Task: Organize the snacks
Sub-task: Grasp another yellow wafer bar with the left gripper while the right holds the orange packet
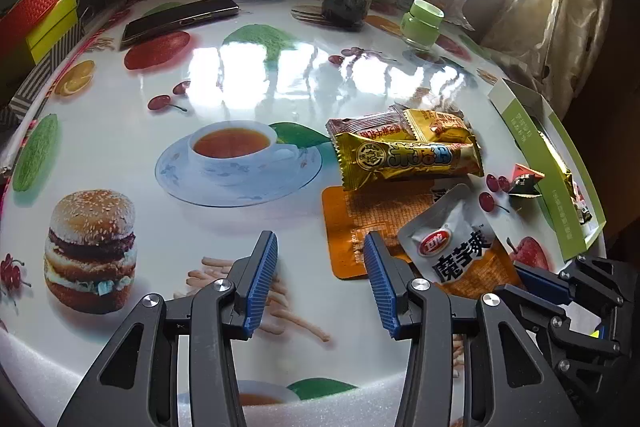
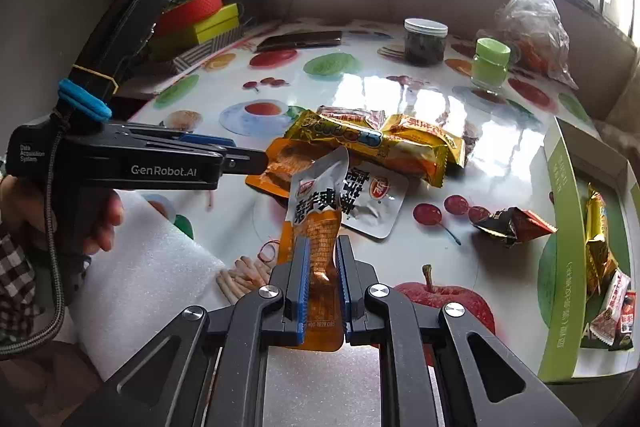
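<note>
At the near edge of the printed table (image 2: 400, 99), the right gripper (image 2: 322, 279) is closed on the lower end of an orange-and-silver konjac pouch (image 2: 318, 203), jaws pinching the flat foil with the pouch standing up out of them, its top flopping toward 11 o'clock. The left gripper (image 1: 320, 279) stands wide open and holds nothing, hovering over the table just short of the snack pile. The green box (image 2: 560, 227) lies at 3 o'clock in the right wrist view and already contains several wrapped snacks (gold and red packets, exact count unclear). Remaining loose items: a second konjac pouch (image 2: 372, 203) at 12 o'clock, just beyond the jaws, gold bars (image 2: 384, 147) stacked behind it, and a dark triangular packet (image 2: 512, 223) at 2 o'clock, near the box wall. Assessment: the step in hand appears to be carrying the pouch to the box. The grip is low and the foil limp, so the carry should be level and unhurried, clearing the box wall before release. The triangular packet sits close to the path and could be swept aside.
</note>
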Demonstrator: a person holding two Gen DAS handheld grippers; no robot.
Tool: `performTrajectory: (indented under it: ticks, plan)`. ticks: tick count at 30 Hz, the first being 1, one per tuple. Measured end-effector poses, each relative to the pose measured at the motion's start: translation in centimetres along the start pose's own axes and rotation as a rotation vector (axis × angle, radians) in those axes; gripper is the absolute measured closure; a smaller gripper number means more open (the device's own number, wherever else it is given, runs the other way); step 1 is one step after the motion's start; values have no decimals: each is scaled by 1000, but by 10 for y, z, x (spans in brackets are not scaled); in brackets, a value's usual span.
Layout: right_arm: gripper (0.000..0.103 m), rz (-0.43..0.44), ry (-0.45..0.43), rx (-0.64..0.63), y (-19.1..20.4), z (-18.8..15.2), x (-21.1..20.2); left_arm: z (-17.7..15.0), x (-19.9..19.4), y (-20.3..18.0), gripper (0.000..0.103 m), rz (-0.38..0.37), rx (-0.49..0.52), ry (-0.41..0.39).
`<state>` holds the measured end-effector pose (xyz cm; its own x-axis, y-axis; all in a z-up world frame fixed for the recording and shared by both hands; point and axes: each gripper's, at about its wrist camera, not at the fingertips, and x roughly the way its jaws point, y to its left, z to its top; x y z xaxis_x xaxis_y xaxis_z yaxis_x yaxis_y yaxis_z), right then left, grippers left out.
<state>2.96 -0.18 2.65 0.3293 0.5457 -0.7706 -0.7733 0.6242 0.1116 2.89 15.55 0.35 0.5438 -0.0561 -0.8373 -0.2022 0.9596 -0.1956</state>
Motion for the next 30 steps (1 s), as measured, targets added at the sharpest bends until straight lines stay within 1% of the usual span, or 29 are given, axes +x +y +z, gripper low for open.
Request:
performTrajectory:
  ticks: [1,3,9,13,19,21,23,25,27,30]
  plan:
    - [91,16,4,10,-1,0,0,0,1,-2,57,-3,3,0]
    - [91,18,5,11,-1,0,1,0,1,-5,57,-4,9,2]
    - [97,41,-36,13,3,0,-9,3,-1,-6,57,-4,13,-3]
    - [98,30,-58,22,3,1,-15,9,-3,-6,57,4,22,-15]
    - [99,0,-97,37,-2,1,-33,20,-8,-17,57,0,65,-41]
    - [99,-36,-95,27,-2,0,-35,25,-7,-22,57,9,89,-52]
    - [99,-57,-83,20,-2,0,-35,29,-5,-28,57,2,112,-54]
    - [99,-54,-77,13,-1,0,-35,35,-4,-34,57,-7,142,-57]
    - [98,-68,-62,15,0,0,-32,41,-2,-41,57,-19,190,-63]
    - [98,-43,-46,29,-2,-1,-28,50,0,-51,57,-23,255,-68]
